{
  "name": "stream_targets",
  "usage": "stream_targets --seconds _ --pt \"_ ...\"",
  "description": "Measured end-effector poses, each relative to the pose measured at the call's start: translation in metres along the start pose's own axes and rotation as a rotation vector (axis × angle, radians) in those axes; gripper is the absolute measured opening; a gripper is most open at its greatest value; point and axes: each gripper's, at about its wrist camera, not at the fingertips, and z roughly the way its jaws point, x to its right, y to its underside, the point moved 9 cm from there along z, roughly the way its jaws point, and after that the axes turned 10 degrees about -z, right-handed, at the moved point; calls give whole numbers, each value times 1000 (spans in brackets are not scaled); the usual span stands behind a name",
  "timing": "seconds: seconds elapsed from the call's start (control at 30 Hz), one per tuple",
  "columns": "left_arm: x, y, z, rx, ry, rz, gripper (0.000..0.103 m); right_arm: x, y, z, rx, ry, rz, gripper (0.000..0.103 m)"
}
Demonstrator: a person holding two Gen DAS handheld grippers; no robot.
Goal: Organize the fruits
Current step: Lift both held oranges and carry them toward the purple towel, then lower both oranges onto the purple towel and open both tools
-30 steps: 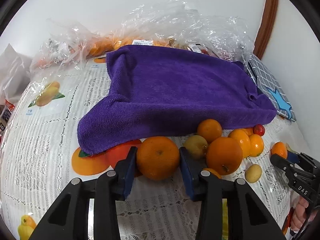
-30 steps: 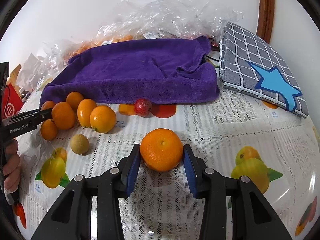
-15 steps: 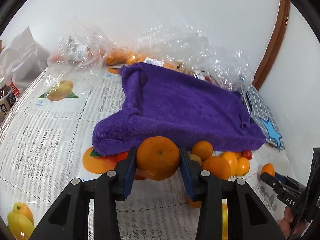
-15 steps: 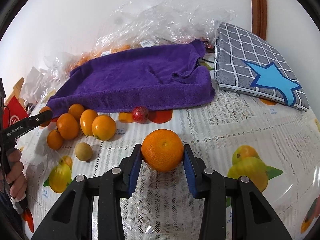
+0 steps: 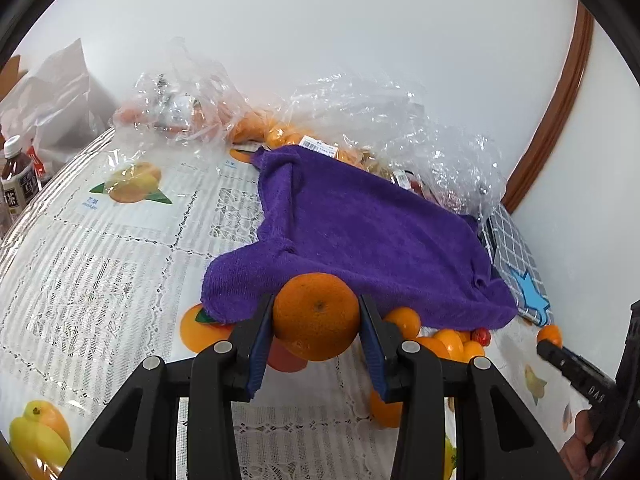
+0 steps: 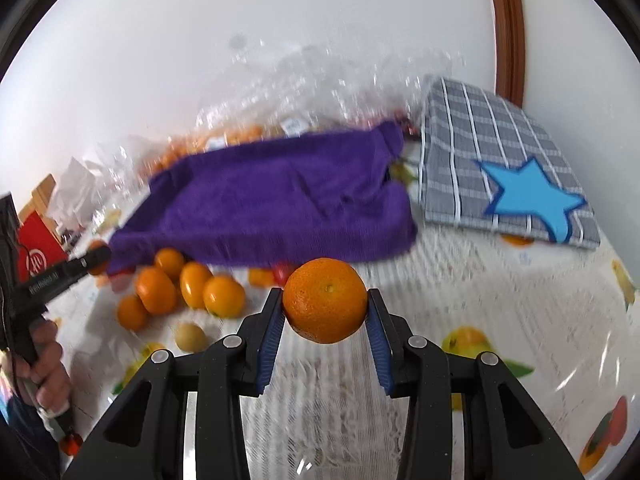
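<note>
Above the fruit-print tablecloth (image 6: pixel 460 280), both the left gripper (image 5: pixel 316 320) and right gripper (image 6: pixel 325 307) have risen since earlier, each clamped on an orange (image 5: pixel 316 316) (image 6: pixel 325 300).

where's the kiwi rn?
Right wrist view, lower left: the kiwi lies on the tablecloth, just in front of the orange pile, left of the right tongs.

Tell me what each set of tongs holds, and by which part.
Each holds one orange by its opposite sides: left tongs on an orange, right tongs on another orange.
</note>
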Motion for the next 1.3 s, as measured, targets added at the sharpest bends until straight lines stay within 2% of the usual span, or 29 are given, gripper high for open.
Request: stream_targets --seconds 0.1,0.27,0.37,0.53,0.7,0.97,1.1,1.3 --pt "0 -2 -3 14 3 6 39 0 -14 -5 24 -5 4 40" --pt "-3 -14 -12 41 -18 -21 39 11 -22 -8 15 3 39 40" --pt "-1 -30 -17 51 -18 -43 39 23 -35 -9 27 29 38 40" --pt "14 -64 -17 80 -23 -18 39 35 -62 1 48 57 45 40" --pt "34 -90 3 83 -53 31 39 37 -90 13 77 47 32 40" --pt "53 -112 56 47 -69 27 39 27 -129 52 79 42 -9 40" --pt "57 -112 87 7 -105 31 39 26 -132 82 44 32 -20 40" --pt "58 -104 127 -59 -140 45 39 18 -109 131 -70 17 -73 40"
